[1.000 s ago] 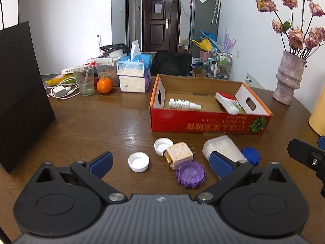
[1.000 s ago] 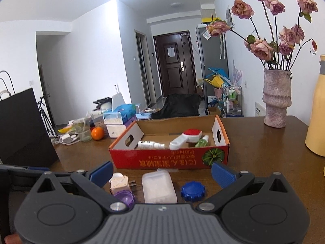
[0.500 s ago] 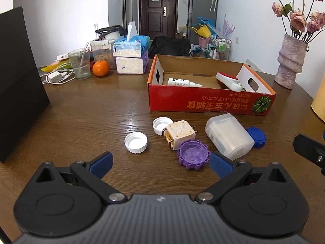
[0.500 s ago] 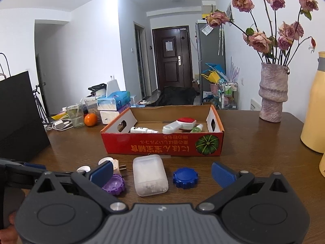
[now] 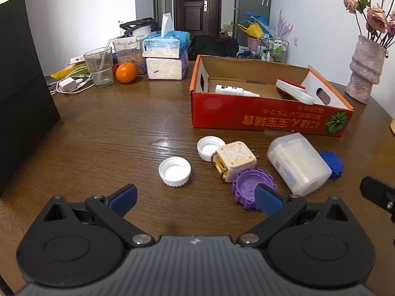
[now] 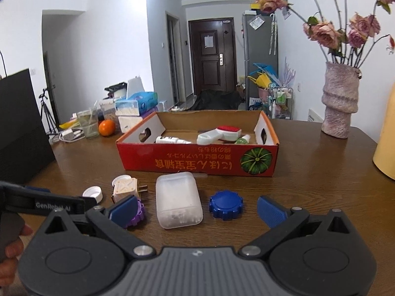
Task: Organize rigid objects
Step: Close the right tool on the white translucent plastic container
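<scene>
At the far left of the brown wooden surface (image 5: 118, 128) stand a round orange fruit (image 5: 126, 72), a clear drinking glass (image 5: 99, 66) and stacked tissue packs (image 5: 166, 58). A mottled pink ceramic vase (image 6: 341, 101) holds dried roses.

My dark wooden table (image 5: 118, 133) carries a red cardboard box (image 5: 261, 120) toward its far side. Before it lie two white caps (image 5: 175, 171), a beige plug cube (image 5: 233, 163), a purple lid (image 5: 249, 187), a frosted case (image 6: 178, 199) and a blue lid (image 6: 226, 204) — loosely clustered. Far left: an orange (image 5: 126, 72), a glass (image 5: 99, 66), tissue packs (image 5: 164, 58).
</scene>
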